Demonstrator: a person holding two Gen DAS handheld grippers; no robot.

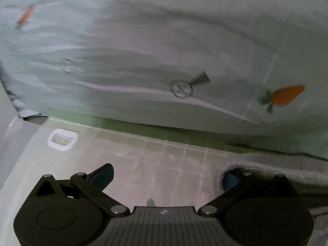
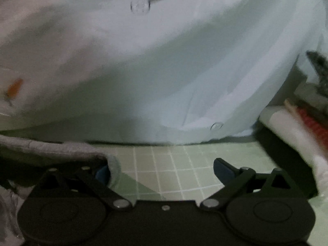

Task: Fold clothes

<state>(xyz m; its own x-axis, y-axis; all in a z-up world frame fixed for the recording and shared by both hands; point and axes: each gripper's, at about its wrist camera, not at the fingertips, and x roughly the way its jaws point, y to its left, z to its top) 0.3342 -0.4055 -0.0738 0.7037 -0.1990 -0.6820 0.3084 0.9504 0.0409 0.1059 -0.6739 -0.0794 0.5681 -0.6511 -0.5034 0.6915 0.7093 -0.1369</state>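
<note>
A pale blue-white garment [image 1: 143, 51] with buttons and orange carrot prints [image 1: 287, 97] fills the upper part of both views [image 2: 164, 71], lying on a green grid mat [image 1: 164, 164]. My left gripper [image 1: 166, 176] is open, low over the mat just before the garment's edge. A grey fabric edge [image 1: 266, 168] drapes over its right finger. My right gripper [image 2: 164, 172] is open too, with a grey fabric edge [image 2: 61, 149] lying over its left finger. Nothing is pinched between either pair of fingers.
A white square mark [image 1: 62, 140] is on the mat at the left in the left wrist view. In the right wrist view a folded white cloth [image 2: 291, 131] and a red-and-dark object [image 2: 313, 106] lie at the right edge.
</note>
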